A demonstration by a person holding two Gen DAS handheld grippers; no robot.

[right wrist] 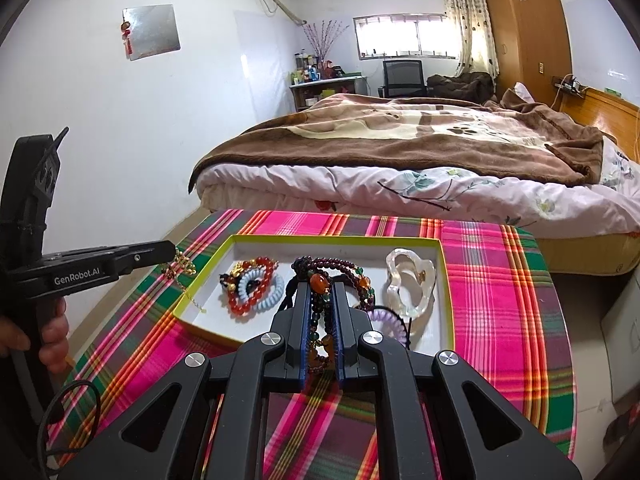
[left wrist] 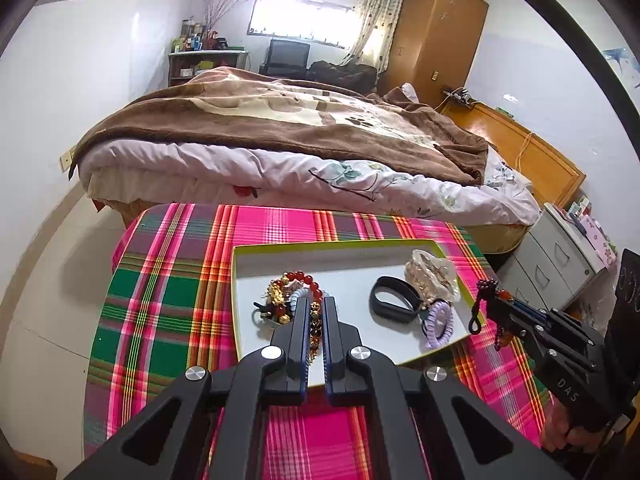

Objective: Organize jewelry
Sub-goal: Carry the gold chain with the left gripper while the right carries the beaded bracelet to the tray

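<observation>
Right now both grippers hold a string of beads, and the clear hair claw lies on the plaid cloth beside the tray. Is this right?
Not quite. The clear hair claw lies inside the tray, as the right wrist view shows. Left gripper and right gripper do each hold beads.

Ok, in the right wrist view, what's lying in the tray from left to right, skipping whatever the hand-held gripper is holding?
Left to right in the tray: red bead bracelet → pale blue coil hair tie → purple coil hair tie → clear hair claw.

"GenRobot.AI" on left gripper [right wrist: 176, 252] (white lettering); "DAS" on right gripper [left wrist: 486, 296]
</observation>
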